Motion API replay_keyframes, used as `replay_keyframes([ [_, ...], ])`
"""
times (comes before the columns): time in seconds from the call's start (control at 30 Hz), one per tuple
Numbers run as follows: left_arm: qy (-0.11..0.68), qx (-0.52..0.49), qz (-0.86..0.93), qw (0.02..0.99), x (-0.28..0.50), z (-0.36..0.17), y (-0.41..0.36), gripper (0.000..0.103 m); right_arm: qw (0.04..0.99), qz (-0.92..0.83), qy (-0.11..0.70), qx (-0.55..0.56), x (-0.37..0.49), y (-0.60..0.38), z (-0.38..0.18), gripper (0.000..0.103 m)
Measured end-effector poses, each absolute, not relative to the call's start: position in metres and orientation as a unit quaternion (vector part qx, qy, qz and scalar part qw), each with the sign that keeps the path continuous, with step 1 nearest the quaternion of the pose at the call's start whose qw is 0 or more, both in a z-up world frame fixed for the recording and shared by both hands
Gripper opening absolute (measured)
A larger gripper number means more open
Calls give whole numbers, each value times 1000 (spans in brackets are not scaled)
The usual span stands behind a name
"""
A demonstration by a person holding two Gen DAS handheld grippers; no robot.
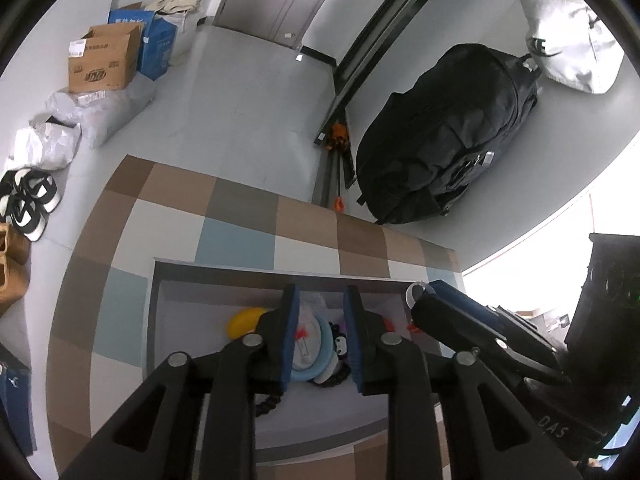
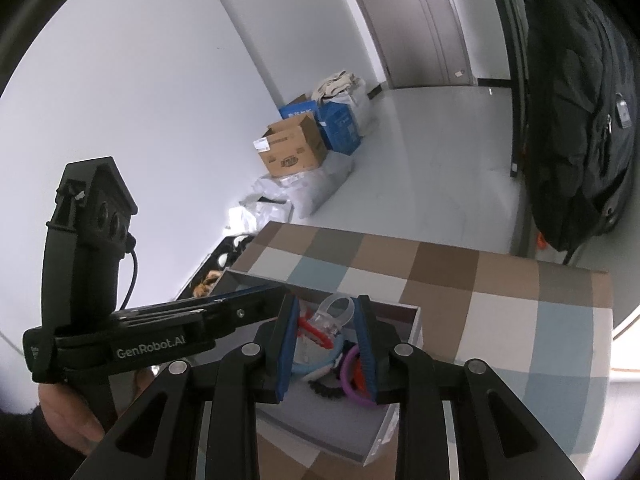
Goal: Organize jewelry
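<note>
Jewelry sits in a heap inside a shallow grey box point(image 1: 160, 312), and both tools hang right over it. The left gripper point(image 1: 322, 336) points down into the box with its blue pads a little way apart. Between its fingers, lower down, lie a light blue ring-shaped band point(image 1: 320, 354) and a small black and white charm point(image 1: 338, 334), but the pads do not press on them, so this tool has hold of nothing. A yellow round piece point(image 1: 244, 320) lies just off to the left of its left finger. The right gripper point(image 2: 326, 340) also points down into the box. A clear plastic ring point(image 2: 334, 314) stands upright between its two blue pads, close to the tips. The sides of the ring seem to meet both pads, so it looks pinched there, though it is hard to be sure. Under that ring lie a red piece point(image 2: 316, 330), a light blue band point(image 2: 316, 366) and a purple ring point(image 2: 350, 376), which leans by the right finger. The box rests on a checkered cloth point(image 2: 500, 308) with brown, white and blue squares. In the right wrist view, the left tool reaches in from the left side, and a hand point(image 2: 72, 420) holds its handle. Past the tips of both tools, far back on the floor, stand a black backpack point(image 1: 448, 132) and a brown cardboard box point(image 1: 102, 62).
</note>
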State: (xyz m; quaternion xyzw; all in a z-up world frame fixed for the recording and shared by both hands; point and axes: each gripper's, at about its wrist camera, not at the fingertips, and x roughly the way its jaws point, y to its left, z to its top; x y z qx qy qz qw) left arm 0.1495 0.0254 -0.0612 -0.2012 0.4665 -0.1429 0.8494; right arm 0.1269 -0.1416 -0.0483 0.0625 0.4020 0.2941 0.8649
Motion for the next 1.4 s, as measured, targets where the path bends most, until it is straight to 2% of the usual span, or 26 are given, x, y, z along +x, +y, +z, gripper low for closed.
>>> replay_keyframes([
  [0.13,459,-219,-149,848,148,-60,29,34,865,281,410,67,130,-145,-51,32],
  [0.2,454,-223,-150,849,147,-58,32,41,867,275,410,72,130,-149,-50,48],
  [0.27,448,-225,-147,853,145,-56,33,48,869,274,406,76,129,-151,-47,54],
  [0.4,447,-228,-139,854,145,-56,34,51,873,272,397,76,127,-152,-43,66],
  [0.57,449,-223,-127,856,144,-56,36,51,873,270,399,72,125,-152,-42,68],
  [0.9,423,-175,-106,883,131,-40,34,52,880,276,380,67,114,-153,-31,84],
  [0.93,422,-175,-106,883,129,-38,34,55,882,277,375,67,111,-154,-29,85],
  [0.97,421,-174,-102,885,127,-37,35,61,884,277,370,67,108,-155,-28,86],
  [1.07,404,-173,-87,894,114,-33,38,70,889,272,361,70,99,-157,-27,94],
  [1.23,388,-158,-71,905,97,-25,36,72,894,269,352,67,83,-157,-26,96],
  [1.4,364,-143,-54,919,78,-10,35,83,905,267,327,52,64,-159,-17,102],
])
